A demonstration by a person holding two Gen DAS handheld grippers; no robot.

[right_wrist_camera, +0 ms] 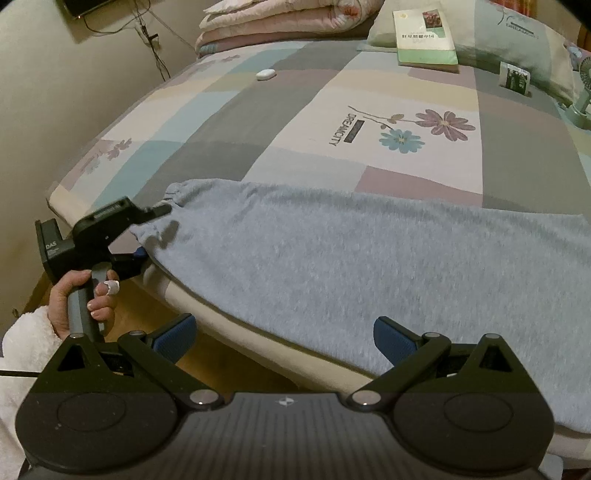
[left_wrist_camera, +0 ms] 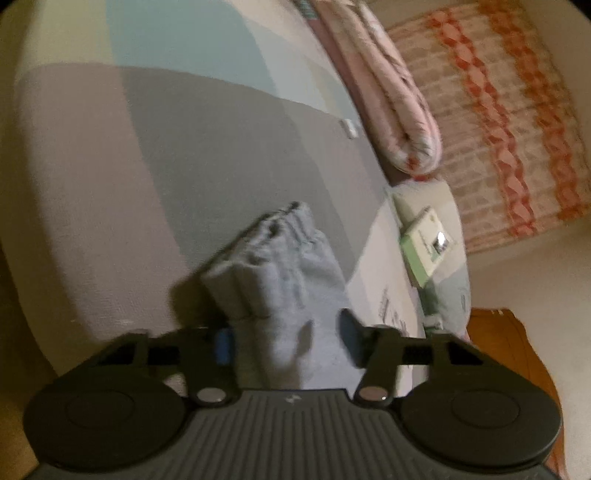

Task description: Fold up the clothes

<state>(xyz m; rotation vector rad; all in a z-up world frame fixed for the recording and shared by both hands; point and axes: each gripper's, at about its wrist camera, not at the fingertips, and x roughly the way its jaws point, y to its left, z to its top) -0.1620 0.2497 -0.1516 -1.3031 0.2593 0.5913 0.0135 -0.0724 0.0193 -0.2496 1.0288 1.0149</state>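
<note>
Right, I've got the left hand-held gripper [left_wrist_camera: 286, 341] pinched onto the cuffed end of the grey-blue garment [right_wrist_camera: 332, 258], and the fabric bunches up between the blue pads [left_wrist_camera: 223, 345] in the left wrist view. The worry is the bite: it looks like a thick wad of gathered cloth rather than one clean edge, so if I lift from here I'd guess part of it could slide out, or the layers underneath could drag along and spoil the fold. The garment also lies right along the near edge of the bed [right_wrist_camera: 258, 122], so a pull toward me could tip it off onto the floor.

My right hand-held gripper [right_wrist_camera: 284, 338] stands wide open with nothing in it, hovering over the near hem of the garment, the right pad above the cloth and the left pad out past the edge of the bed. If it stays idle while the left one lifts, I'd expect the whole piece to swing rather than fold.

Relative to the garment: the left hand-held gripper sits at its far left, cuffed end; the right one is at its near long edge, roughly midway along. The book [right_wrist_camera: 424, 37] and folded quilt [right_wrist_camera: 280, 18] lie well beyond the garment, at the far side of the bed, clear of it.
</note>
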